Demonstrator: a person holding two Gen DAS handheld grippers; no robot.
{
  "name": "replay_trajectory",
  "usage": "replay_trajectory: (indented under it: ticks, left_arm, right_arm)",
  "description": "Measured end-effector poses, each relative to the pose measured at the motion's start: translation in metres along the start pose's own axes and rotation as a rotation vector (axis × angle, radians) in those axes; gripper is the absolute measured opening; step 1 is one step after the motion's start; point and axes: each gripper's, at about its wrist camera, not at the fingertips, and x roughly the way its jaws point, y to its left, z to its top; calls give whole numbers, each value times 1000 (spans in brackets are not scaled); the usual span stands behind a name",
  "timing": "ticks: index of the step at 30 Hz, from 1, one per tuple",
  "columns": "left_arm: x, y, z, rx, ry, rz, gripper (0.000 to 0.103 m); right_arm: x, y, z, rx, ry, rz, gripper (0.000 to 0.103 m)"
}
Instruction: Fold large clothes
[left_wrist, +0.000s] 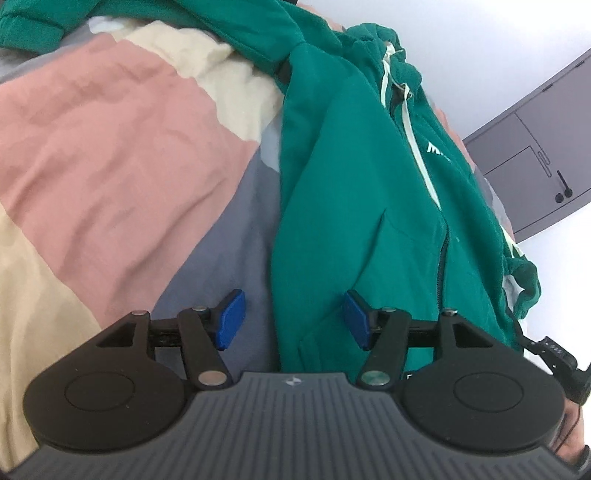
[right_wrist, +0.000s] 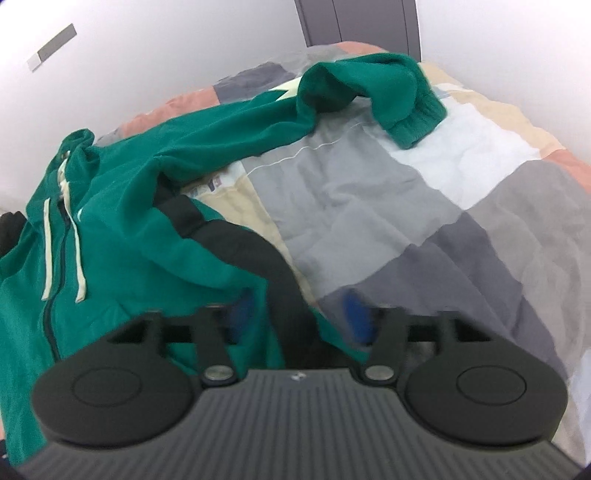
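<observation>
A green zip hoodie (left_wrist: 354, 192) with pale drawstrings lies on a patchwork bedspread (left_wrist: 122, 155). My left gripper (left_wrist: 294, 319) is open just above the hoodie's left edge: one blue pad (left_wrist: 232, 319) is over grey quilt, the other over green cloth, and neither presses. In the right wrist view the hoodie (right_wrist: 122, 206) lies at the left, with one sleeve stretched to the upper right and ending in a ribbed cuff (right_wrist: 417, 122). My right gripper (right_wrist: 299, 317), blurred, stands open. A black band (right_wrist: 284, 288) of the garment runs between its fingers, gripped by neither.
The bedspread (right_wrist: 424, 206) spreads wide to the right of the hoodie. A grey cabinet (left_wrist: 532, 177) stands beyond the bed against a white wall. A grey door (right_wrist: 358, 22) is behind the bed's far end. A hand (left_wrist: 576, 439) shows at the lower right.
</observation>
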Motion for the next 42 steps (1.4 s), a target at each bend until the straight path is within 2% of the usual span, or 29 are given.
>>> replay_trajectory:
  ticks: [3,6,9,12,14,15,16,17,18,19,23,29,31,33,38,40,42]
  left_arm:
    - [2,-4,-3,21,8,12,65]
    - [3,-9,-6,45,16,2,66]
    - [8,-15,-11,65,40,-29,66]
    - [14,-20,-15,81,53,-25,61]
    - [15,-24,-18,101,47,-16,39]
    - [15,-26,-19,116,47,-8,36]
    - [12,-28,-20,133,44,1,25]
    - [7,-29,-18,133,32,-10,21]
    - [0,-28,-15,117,25,-30,13]
    - [-8,-26,-12,101,18,-61,11]
    - [-57,-22,8,58,-30,-166,10]
    - [-128,-13,43,17,-84,-204,9]
    - [-142,-9,48,28,-94,-178,9]
    - [-146,-3,45,56,-77,-117,9]
    - [-120,9,23,110,37,53,10]
    - [-108,8,13,132,53,84,10]
    - [-106,6,10,152,52,99,11]
  right_arm:
    - [-1,-11,0,70,17,49,67]
    - [5,-10,1,77,33,46,67]
    - [21,0,-5,12,115,73,69]
    - [32,19,-12,-131,157,24,68]
    - [32,24,-13,-150,166,32,50]
    - [30,26,-13,-142,172,43,31]
    - [24,28,-12,-133,157,47,23]
    - [14,29,-10,-115,122,57,19]
    - [2,30,-7,-88,89,90,16]
    - [-8,32,-4,-63,72,122,15]
    - [-45,38,8,3,60,258,13]
    - [-103,57,21,3,84,421,13]
    - [-112,62,17,-6,121,428,13]
    - [-117,66,7,-46,157,403,13]
    - [-102,67,-30,-113,275,283,13]
    - [-91,70,-41,-126,305,235,14]
    - [-90,71,-45,-120,320,225,15]
